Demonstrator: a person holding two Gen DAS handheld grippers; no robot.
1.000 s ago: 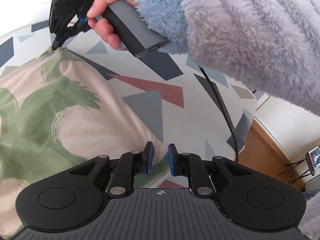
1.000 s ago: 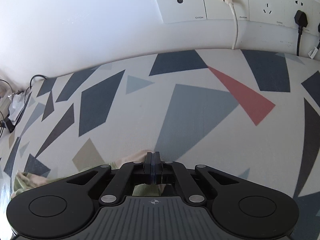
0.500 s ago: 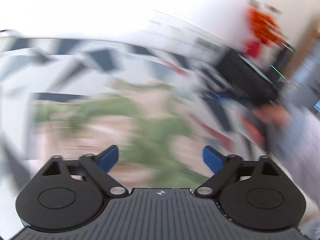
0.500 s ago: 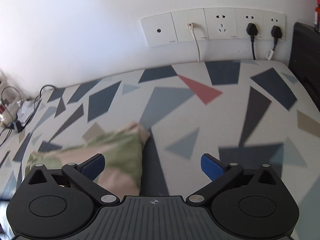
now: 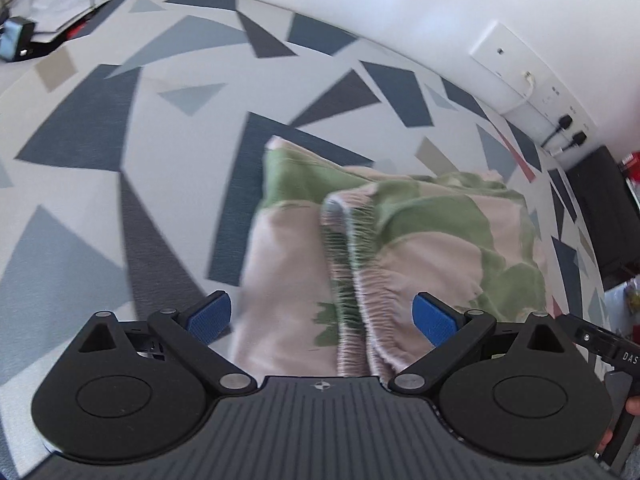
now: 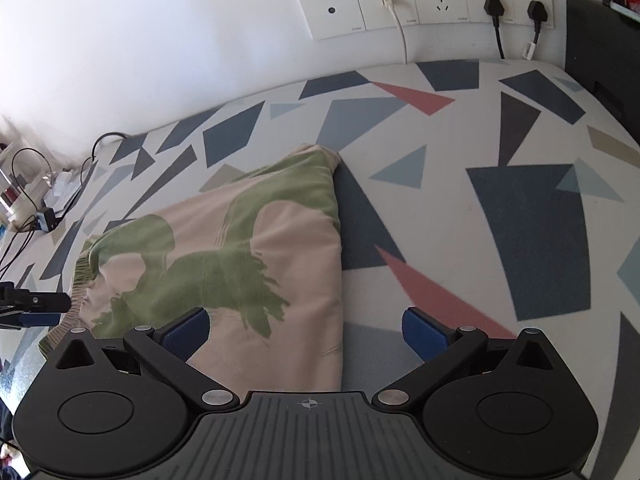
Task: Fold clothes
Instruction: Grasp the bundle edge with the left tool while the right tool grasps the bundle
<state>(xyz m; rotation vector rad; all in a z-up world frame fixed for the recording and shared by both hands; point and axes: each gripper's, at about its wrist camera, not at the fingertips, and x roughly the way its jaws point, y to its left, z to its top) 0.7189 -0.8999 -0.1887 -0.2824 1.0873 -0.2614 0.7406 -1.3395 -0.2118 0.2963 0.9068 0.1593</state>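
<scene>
A folded pink garment with green patches [image 5: 420, 240] lies on the bedsheet patterned with triangles [image 5: 100, 120]; its gathered elastic waistband [image 5: 352, 280] runs toward me. My left gripper [image 5: 322, 316] hovers over that waistband, jaws opening wide, the cloth below them and not pinched. In the right wrist view the same garment [image 6: 240, 248] lies flat, its folded right edge straight. My right gripper [image 6: 306, 330] stands open above the garment's near right edge, its pads clear of the cloth. One of the left gripper's fingers [image 6: 40, 303] shows at the garment's left end.
The white wall behind the bed carries a row of sockets [image 6: 424, 2] with plugs and hanging cables. A dark cabinet [image 6: 600, 48] stands at the bed's right end. Cables and small devices [image 6: 36, 208] lie at the left end. The sheet [image 6: 520, 220] right of the garment is bare.
Both grippers have let go of the garment and opened wide. Both have drawn back from the wall, so the folded garment now lies in full view. The left view has rolled around.
</scene>
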